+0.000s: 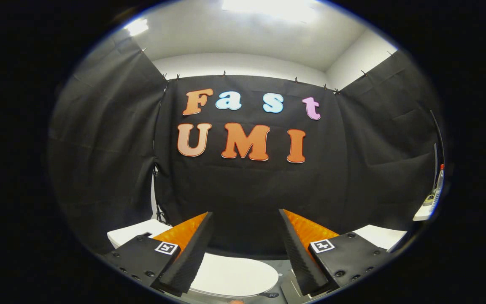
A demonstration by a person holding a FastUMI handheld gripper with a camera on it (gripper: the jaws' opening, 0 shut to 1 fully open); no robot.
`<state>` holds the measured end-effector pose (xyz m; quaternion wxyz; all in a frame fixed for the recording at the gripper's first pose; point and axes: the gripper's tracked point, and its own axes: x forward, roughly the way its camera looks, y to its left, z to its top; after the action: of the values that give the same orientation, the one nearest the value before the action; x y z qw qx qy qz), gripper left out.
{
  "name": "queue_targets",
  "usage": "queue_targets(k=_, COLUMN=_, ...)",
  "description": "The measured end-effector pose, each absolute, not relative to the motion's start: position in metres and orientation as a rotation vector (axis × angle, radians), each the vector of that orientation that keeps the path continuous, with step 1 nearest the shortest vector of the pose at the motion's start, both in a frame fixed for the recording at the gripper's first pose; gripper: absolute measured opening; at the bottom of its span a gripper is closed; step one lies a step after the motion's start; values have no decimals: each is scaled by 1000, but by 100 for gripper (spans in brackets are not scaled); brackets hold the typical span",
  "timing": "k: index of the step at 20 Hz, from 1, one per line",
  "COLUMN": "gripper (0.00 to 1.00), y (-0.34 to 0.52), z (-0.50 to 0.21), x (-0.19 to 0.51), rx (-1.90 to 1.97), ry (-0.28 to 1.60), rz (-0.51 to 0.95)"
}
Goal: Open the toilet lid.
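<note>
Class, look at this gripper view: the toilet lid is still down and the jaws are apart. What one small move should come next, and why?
Probably tilt and lower the gripper toward the near rim of the toilet lid. The lid lies closed, low between the jaws, which stand wide open and touch nothing, pointing mostly at the black cloth wall above the white tank. The jaws need to reach the lid's edge before lifting.

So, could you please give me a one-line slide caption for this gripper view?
Open gripper held above the closed white toilet lid, its fingers spread apart and touching nothing.
</note>
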<state>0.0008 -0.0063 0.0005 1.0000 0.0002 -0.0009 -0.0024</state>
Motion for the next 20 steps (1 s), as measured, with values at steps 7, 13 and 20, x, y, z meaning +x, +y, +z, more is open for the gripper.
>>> queue_targets(k=7, gripper=98, y=-10, z=-1, x=1, rx=16, ry=-7, rz=-4)
queue_targets(k=13, gripper=98, y=-6, z=-4, x=1, rx=8, ry=2, rz=9)
queue_targets(k=20, gripper=98, y=-10, z=-18, x=4, rx=15, ry=18, rz=10)
